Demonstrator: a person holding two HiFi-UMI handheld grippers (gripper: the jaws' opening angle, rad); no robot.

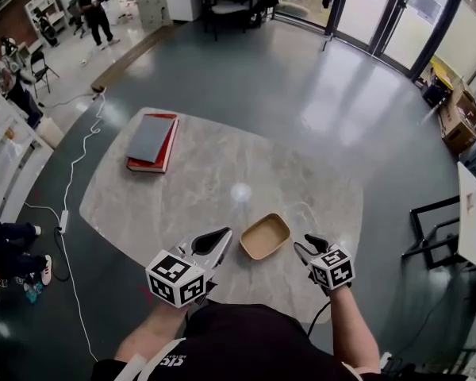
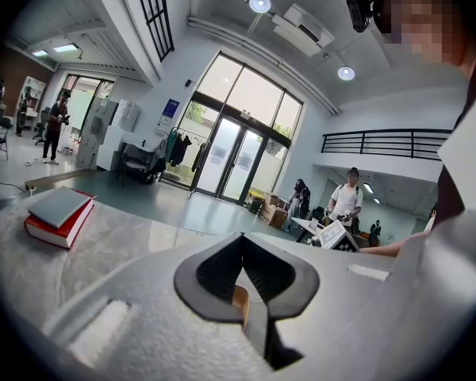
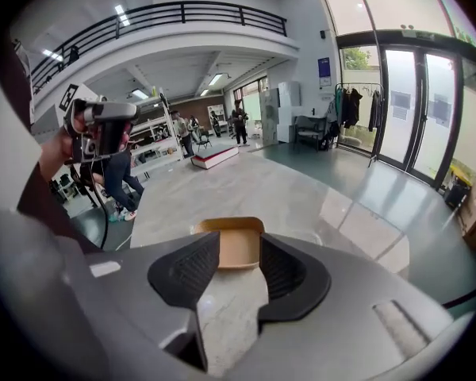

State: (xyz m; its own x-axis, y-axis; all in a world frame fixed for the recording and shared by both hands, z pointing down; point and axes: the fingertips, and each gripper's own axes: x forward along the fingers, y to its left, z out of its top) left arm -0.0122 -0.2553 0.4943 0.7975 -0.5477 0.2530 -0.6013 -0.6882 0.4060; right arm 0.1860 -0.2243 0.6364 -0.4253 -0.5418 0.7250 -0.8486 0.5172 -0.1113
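A shallow tan tray point(image 1: 265, 236) lies empty near the front edge of the marble table point(image 1: 222, 173). My left gripper point(image 1: 224, 235) hovers just left of the tray, its tips pointing at it. In the left gripper view its jaws point(image 2: 242, 236) meet at the tips, shut on nothing, and a sliver of the tray point(image 2: 238, 302) shows behind them. My right gripper point(image 1: 308, 243) hangs just right of the tray. It is open point(image 3: 239, 248), and the tray point(image 3: 232, 228) and bare marble show through the gap between its pads.
A red book with a grey one on top point(image 1: 152, 141) lies at the table's far left, seen also as the book stack point(image 2: 57, 215). A white cable point(image 1: 79, 157) runs over the floor at left. People stand farther off in the room. A black chair frame point(image 1: 428, 228) stands at right.
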